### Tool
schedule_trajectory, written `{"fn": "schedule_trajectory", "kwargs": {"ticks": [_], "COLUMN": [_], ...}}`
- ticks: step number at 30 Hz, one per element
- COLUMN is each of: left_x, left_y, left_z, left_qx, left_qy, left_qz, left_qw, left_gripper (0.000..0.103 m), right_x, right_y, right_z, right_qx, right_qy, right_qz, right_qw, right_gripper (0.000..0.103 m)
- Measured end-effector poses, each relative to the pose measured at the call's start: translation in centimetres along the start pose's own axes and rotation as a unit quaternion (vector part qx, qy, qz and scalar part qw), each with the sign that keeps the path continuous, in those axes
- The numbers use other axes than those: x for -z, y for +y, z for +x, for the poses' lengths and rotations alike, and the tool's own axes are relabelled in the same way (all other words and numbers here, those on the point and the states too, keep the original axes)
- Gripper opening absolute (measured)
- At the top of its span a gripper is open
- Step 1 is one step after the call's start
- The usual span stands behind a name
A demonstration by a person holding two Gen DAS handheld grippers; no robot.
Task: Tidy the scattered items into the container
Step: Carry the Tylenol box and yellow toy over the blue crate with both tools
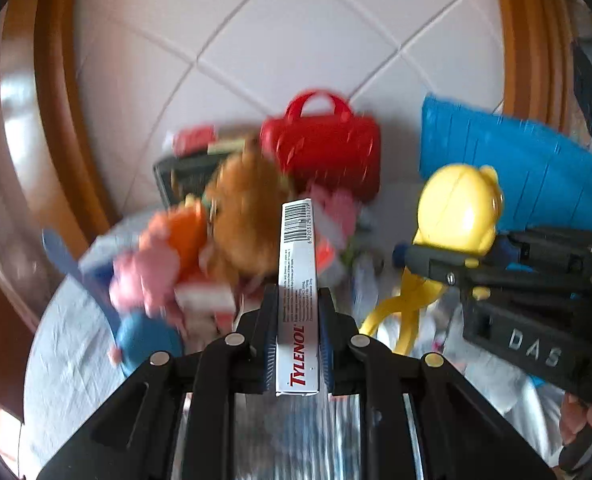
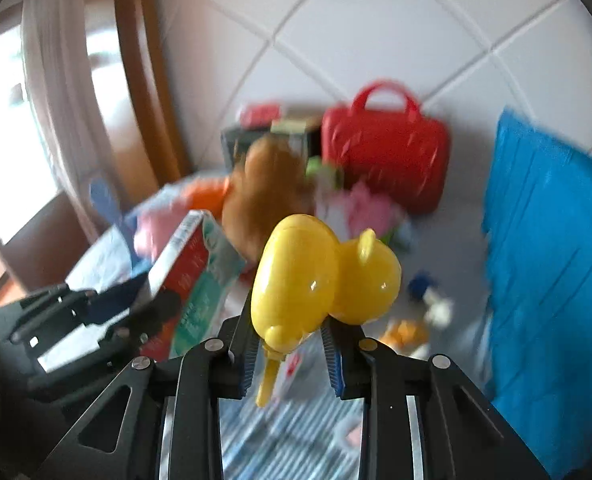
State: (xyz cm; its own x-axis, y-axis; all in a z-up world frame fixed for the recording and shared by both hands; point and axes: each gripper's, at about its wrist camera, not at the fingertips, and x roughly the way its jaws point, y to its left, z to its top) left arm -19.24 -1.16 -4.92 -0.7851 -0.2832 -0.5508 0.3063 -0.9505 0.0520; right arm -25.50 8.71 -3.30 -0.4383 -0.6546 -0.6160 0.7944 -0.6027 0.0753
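My left gripper (image 1: 297, 296) is shut on a narrow white Tylenol box (image 1: 299, 264), which stands on edge between the pads and points forward. My right gripper (image 2: 290, 324) is shut on a yellow bear-shaped plastic toy (image 2: 296, 276) with a yellow handle hanging below it. In the left wrist view the right gripper (image 1: 447, 264) carries that yellow toy (image 1: 461, 212) at the right. The right wrist view shows the left gripper (image 2: 144, 304) with the box (image 2: 192, 276) at the lower left. A blue ribbed bin (image 2: 547, 280) stands at the right, also seen as the blue bin (image 1: 507, 160).
On the pale cloth-covered table (image 1: 68, 344) lie a brown plush (image 1: 248, 208), a pink and orange plush (image 1: 156, 268), a red handbag (image 1: 323, 152), a dark box (image 1: 180, 180) and small scattered items (image 2: 407, 332). A white tiled wall and wooden frames stand behind.
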Motion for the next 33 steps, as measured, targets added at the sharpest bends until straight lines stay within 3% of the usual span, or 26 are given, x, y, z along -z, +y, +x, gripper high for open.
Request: {"fn": "schedule_trajectory", "kwargs": {"ticks": [5,11,17,21,23,26,30,33], "left_x": [-5.3,-10.8,-16.0,-19.5,-21.0,-22.4,-21.6,-19.4], "left_y": [-1.1,-5.7,-14.3,-21.5,-25.0,-29.9,-35.8,-39.0], "left_z": [-2.2,-4.1,-5.7,-5.9,-5.3,-3.2,1.9,6.1], "left_qx": [0.028,0.070,0.108,0.127,0.133,0.146,0.122,0.104], "left_qy": [-0.060,-0.117,-0.158,-0.161,-0.150,-0.101,0.012,0.096], "left_qz": [0.015,0.033,0.056,0.058,0.054,0.042,0.052,0.069], "left_qw": [0.9977,0.9901,0.9800,0.9771,0.9781,0.9833,0.9911,0.9876], "left_gripper": [0.018,0.018,0.018,0.018,0.018,0.018,0.018,0.018], "right_x": [-5.4,-9.4,-11.7,-12.2,-12.2,-11.6,-9.5,-7.0], "right_y": [-0.9,-4.9,-12.8,-19.1,-23.1,-28.6,-34.8,-38.9], "right_z": [-4.8,-10.5,-18.0,-21.8,-23.4,-23.6,-20.9,-17.7], "right_qx": [0.037,0.101,0.167,0.201,0.212,0.219,0.193,0.168], "right_qy": [-0.052,-0.093,-0.131,-0.122,-0.110,-0.075,-0.010,0.046], "right_qz": [0.010,0.018,0.026,0.013,0.003,-0.006,0.006,0.022], "right_qw": [0.998,0.990,0.977,0.972,0.971,0.973,0.981,0.985], "right_gripper": [0.028,0.028,0.028,0.028,0.028,0.028,0.028,0.028]}}
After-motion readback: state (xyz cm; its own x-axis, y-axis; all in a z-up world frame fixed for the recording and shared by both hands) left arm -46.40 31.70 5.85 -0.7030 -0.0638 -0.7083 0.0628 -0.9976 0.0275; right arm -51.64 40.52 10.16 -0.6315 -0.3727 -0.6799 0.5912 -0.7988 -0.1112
